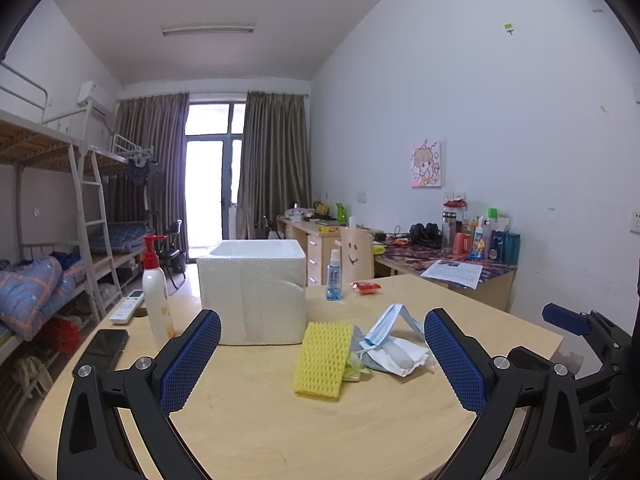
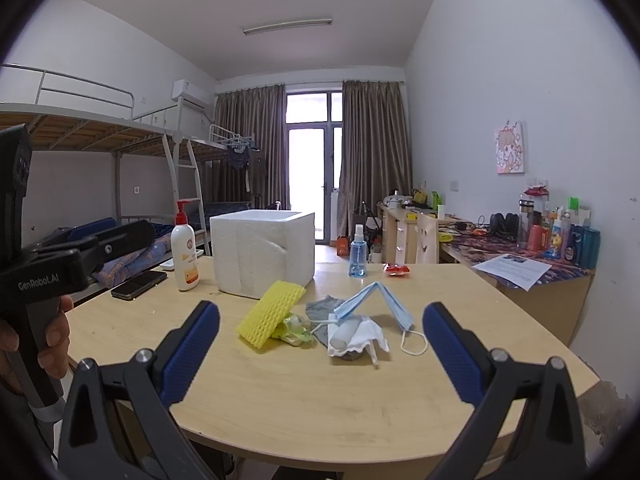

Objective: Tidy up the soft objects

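A yellow foam net sleeve (image 1: 322,360) (image 2: 270,312) lies mid-table, partly over a crumpled green bag (image 2: 296,330). Right of it lie a blue face mask (image 1: 390,322) (image 2: 378,300), a white mask (image 1: 400,354) (image 2: 356,338) and a grey sock (image 2: 324,308). A white foam box (image 1: 254,290) (image 2: 262,250) stands open-topped behind them. My left gripper (image 1: 322,354) is open and empty, short of the pile. My right gripper (image 2: 320,346) is open and empty, also short of it.
A lotion pump bottle (image 1: 158,292) (image 2: 184,248), a phone (image 1: 102,350) (image 2: 139,284) and a remote (image 1: 127,306) sit left on the wooden table (image 1: 320,432). A blue spray bottle (image 1: 334,276) (image 2: 357,252) and a red packet (image 1: 366,287) stand behind. A cluttered desk (image 2: 532,264) is right.
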The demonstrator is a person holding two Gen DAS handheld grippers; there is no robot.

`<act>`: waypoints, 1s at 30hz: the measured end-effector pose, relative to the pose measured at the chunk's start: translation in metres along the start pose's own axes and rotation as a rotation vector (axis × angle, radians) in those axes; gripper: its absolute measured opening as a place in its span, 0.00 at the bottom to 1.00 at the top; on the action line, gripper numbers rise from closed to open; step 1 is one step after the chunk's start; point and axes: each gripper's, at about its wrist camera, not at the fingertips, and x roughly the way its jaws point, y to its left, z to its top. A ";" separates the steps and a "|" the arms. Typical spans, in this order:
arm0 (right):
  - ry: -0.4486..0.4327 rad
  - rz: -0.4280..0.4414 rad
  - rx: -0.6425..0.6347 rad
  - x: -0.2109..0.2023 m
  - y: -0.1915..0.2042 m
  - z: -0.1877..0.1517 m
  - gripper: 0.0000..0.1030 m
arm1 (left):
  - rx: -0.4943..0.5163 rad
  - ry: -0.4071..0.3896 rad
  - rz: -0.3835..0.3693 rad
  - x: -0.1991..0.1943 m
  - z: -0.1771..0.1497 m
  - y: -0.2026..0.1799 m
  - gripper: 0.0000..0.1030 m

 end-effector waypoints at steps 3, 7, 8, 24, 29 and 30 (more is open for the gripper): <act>0.001 -0.002 0.000 0.000 0.000 0.000 1.00 | 0.001 -0.001 0.002 0.000 0.000 0.001 0.99; 0.001 -0.002 -0.004 0.001 0.001 0.000 1.00 | -0.007 -0.001 -0.003 -0.001 -0.001 0.002 0.99; 0.001 -0.002 -0.004 0.001 0.001 0.000 1.00 | -0.007 -0.003 -0.007 -0.001 -0.001 0.002 0.99; 0.010 0.000 -0.005 0.004 0.002 0.000 1.00 | -0.017 0.013 -0.007 0.002 0.000 0.005 0.99; 0.011 0.003 -0.010 0.006 0.003 0.002 1.00 | -0.026 0.011 -0.005 0.003 0.000 0.008 0.99; 0.013 0.003 -0.010 0.007 0.003 0.002 1.00 | -0.036 0.008 -0.002 0.003 0.000 0.010 0.99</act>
